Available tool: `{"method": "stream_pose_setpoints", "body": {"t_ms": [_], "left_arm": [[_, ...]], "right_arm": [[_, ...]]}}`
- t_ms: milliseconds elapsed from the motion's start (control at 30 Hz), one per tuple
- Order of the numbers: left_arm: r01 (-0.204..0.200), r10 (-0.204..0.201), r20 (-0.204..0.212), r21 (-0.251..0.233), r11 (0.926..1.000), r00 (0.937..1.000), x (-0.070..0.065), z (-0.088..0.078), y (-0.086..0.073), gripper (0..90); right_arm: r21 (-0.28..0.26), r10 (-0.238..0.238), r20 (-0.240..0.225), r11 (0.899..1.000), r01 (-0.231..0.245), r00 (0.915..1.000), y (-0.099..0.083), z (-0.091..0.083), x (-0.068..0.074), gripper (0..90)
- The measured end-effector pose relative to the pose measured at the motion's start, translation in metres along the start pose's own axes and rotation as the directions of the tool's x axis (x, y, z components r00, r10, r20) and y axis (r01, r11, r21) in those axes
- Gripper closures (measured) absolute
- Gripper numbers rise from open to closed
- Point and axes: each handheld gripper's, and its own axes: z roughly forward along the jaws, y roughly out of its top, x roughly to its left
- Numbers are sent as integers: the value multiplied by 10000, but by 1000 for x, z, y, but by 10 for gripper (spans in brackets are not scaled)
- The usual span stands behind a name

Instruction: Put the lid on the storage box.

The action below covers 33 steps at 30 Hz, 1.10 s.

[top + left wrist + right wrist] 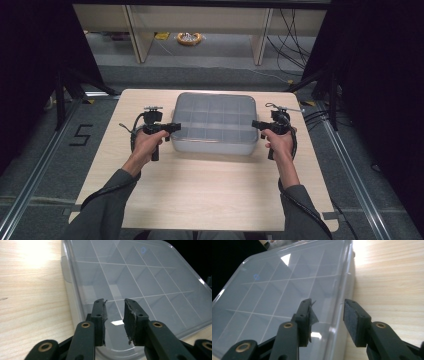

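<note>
A clear plastic compartment box point(215, 122) with its lid on lies on the far middle of the wooden table point(200, 190). My left gripper point(173, 127) is at the box's left side. In the left gripper view it point(114, 301) hovers over the near corner of the lid point(140, 277), a narrow gap between the jaws and nothing in it. My right gripper point(255, 123) is at the box's right side. In the right gripper view it point(327, 302) stands wider, one jaw over the lid point(274, 290) and the other past the rim over bare wood.
Bare table lies between the box and the near edge. Behind the table stand pale shelf legs point(137, 35), with a yellow ring-shaped object point(189, 38) on the floor. Cables point(295, 45) trail at the back right. Dark curtains close both sides.
</note>
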Motion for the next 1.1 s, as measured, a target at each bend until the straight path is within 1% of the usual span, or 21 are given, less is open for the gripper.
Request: {"method": "stream_pose_setpoints", "body": {"t_ms": [33,67,100,133,167,200,233,267,300,333,367,467,500,533,567,600,667,700,833,967,1100], "left_arm": [[-2,2,15,-11,10000,10000,2,-2,-1,699],[156,-155,67,-139,9998,9999,3,-4,-1,699],[131,-130,94,-114,9998,9999,5,-6,-2,696],[71,-70,59,-150,9999,10000,7,-10,-2,691],[183,-181,56,-260,9995,9998,7,-10,-3,687],[155,-154,67,-231,9996,9999,8,-12,-3,686],[179,-176,101,-267,9995,9998,8,-13,-4,684],[148,-145,109,-274,9995,9998,9,-15,-5,681],[186,-182,112,-313,9993,9998,9,-17,-6,676],[216,-212,143,-338,9992,9997,10,-19,-6,669],[279,-274,136,-380,9989,9995,11,-20,-6,658],[405,-399,138,-512,9979,9991,15,-24,-7,638],[463,-454,173,-542,9975,9988,16,-25,-8,630],[504,-495,176,-584,9970,9986,17,-27,-9,626],[547,-534,231,-615,9966,9983,17,-28,-10,622],[597,-579,299,-647,9961,9979,17,-31,-12,616],[546,-523,362,-654,9964,9980,17,-33,-14,607],[572,-546,415,-638,9963,9976,17,-35,-15,599],[568,-535,545,-615,9965,9971,16,-40,-22,576],[555,-511,695,-633,9965,9963,16,-46,-28,565],[332,-278,851,-629,9975,9960,13,-53,-36,545]], "right_arm": [[79,414,-8,9991,-414,9991,0,-2,2,589],[141,431,-91,9990,-430,9990,0,-4,1,586],[66,493,-15,9988,-493,9988,-1,-4,1,584],[75,351,-9,9994,-351,9994,-2,-4,-1,579],[17,129,-64,9999,-129,9999,-2,-6,-5,572],[-96,-83,36,9999,84,10000,-2,-5,-7,572],[-212,-230,-97,9995,228,9997,-2,-5,-9,571],[6,298,-113,9996,-298,9995,-3,-8,-5,566],[12,544,-112,9985,-544,9985,-3,-10,-3,561],[-30,360,-161,9993,-361,9992,-3,-11,-4,555],[-157,-102,-230,9998,99,9997,-2,-11,-8,551],[-226,-65,-135,9997,62,9999,-3,-14,-8,546],[-118,235,-116,9997,-236,9997,-4,-15,-6,544],[-75,274,-251,9996,-276,9993,-4,-16,-6,544],[-184,-146,-241,9997,141,9996,-4,-16,-9,543],[-242,-153,-251,9996,147,9996,-5,-17,-9,543],[-117,266,-216,9996,-268,9994,-6,-20,-7,542],[-239,-174,-267,9996,168,9995,-7,-20,-11,542],[-254,-230,-229,9994,224,9995,-11,-22,-14,541],[-240,-204,-359,9995,195,9991,-15,-25,-14,532],[-402,-222,-461,9990,203,9987,-18,-30,-13,508]]}}
